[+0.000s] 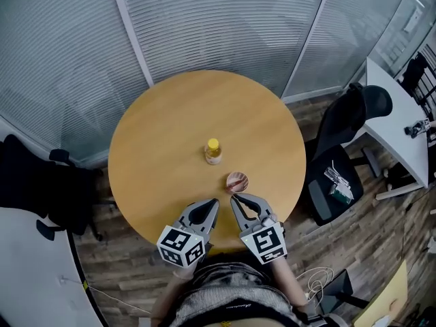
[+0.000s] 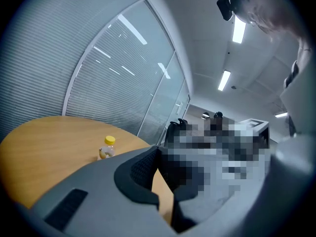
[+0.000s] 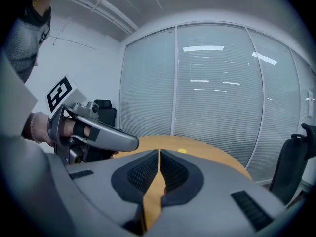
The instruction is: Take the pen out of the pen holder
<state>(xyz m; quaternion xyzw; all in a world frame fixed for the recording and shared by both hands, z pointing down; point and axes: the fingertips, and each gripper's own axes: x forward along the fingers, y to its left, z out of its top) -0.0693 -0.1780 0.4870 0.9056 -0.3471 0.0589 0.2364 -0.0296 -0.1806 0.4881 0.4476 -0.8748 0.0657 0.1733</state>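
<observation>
In the head view a small round pen holder (image 1: 237, 181) stands on the round wooden table (image 1: 163, 128), near its front edge. Something red and white shows inside it; I cannot make out a separate pen. My right gripper (image 1: 233, 197) is shut and empty, its tips just short of the holder. My left gripper (image 1: 214, 201) lies beside it, also shut and empty. In the right gripper view the two pads meet at the right gripper (image 3: 159, 153). The holder is hidden there. In the left gripper view a mosaic patch covers one side of the left gripper (image 2: 159, 149).
A small bottle with a yellow cap (image 1: 213, 151) stands mid-table, also seen as the bottle (image 2: 107, 148). A black office chair (image 1: 340, 152) and a white desk (image 1: 398, 111) are to the right, a dark chair (image 1: 41, 186) to the left. Glass partitions with blinds (image 1: 225, 26) stand behind.
</observation>
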